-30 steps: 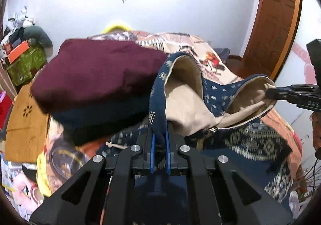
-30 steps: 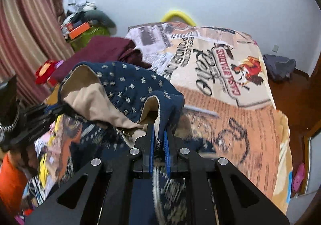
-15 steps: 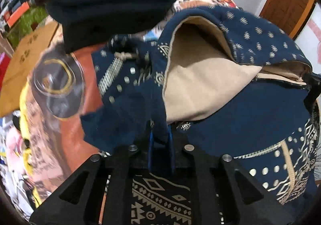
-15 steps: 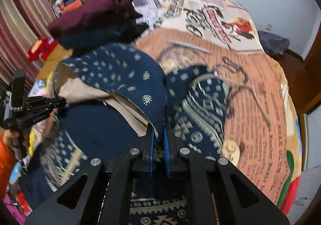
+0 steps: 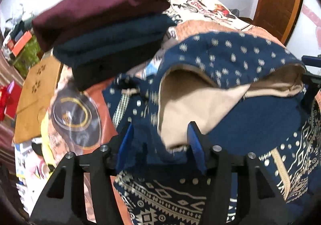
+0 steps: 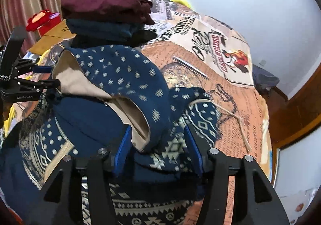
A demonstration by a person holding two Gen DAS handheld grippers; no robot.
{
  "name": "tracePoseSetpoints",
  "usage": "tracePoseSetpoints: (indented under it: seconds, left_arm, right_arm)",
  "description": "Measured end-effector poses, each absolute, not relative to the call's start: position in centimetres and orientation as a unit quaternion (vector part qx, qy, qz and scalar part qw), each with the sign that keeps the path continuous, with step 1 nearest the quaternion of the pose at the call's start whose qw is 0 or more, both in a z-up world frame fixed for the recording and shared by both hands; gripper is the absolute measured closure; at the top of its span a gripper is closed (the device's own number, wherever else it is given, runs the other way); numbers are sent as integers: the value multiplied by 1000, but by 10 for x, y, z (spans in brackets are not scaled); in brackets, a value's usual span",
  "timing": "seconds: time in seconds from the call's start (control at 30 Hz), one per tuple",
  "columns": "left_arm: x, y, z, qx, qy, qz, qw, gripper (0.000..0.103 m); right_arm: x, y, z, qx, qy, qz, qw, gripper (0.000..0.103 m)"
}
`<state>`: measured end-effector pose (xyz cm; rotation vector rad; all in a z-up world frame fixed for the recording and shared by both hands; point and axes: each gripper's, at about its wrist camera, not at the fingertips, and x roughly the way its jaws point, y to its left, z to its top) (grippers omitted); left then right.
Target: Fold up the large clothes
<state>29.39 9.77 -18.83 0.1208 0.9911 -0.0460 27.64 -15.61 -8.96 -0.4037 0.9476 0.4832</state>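
A large navy hooded garment [image 5: 250, 120] with cream patterns lies on the bed. Its hood [image 5: 226, 62], dotted navy outside and beige inside, lies folded back over the body. The same hood shows in the right wrist view [image 6: 120, 76]. My left gripper [image 5: 160, 142] is open, its blue pads either side of the hood's beige edge without pinching it. My right gripper [image 6: 158, 144] is open too, its pads either side of the hood's other edge. The left gripper also shows at the left in the right wrist view [image 6: 42, 78].
A stack of folded clothes, maroon [image 5: 104, 8] on top of dark blue [image 5: 112, 44], sits on the bed beyond the garment; it also shows in the right wrist view [image 6: 104, 6]. The printed bedspread [image 6: 210, 48] stretches to the right. A wooden door [image 5: 278, 0] stands far right.
Both grippers carried the hood forward and down over the garment's body, then opened and let it go. The hood now rests on the body.
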Motion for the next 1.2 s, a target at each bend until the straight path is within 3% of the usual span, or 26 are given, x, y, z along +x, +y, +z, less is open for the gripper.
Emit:
tracePoseSetpoints:
  seconds: [0.4,0.5,0.57,0.6,0.63,0.97,1.2]
  left_arm:
    - [346,90,-191,82,465,-32,881,48]
    - [357,85,-191,69,461,-51,883,68]
    - [361,83,-189,54,460,-63,884,85]
    - [362,82,-187,46,459,-70,885,91]
    - [363,82,-185,37,459,-77,884,95]
    - [314,92,-128,-38,421,-155,893,97]
    - [269,87,-135,-15,444,-180,878,97]
  right_arm:
    - [321,-131,-100,-161,453,245,842,53]
    - [329,-129,-100,-137,448,252,847,56]
    - [332,-128,-100,-126,450,254,847,71]
    - [334,-127,-100,-121,454,256,845,83]
    - [335,-128,-99,-110,460,261,842,87]
    - [313,-161,-58,-15,465,315,827,91]
    - [277,-171,-58,-29,488,340,803,91]
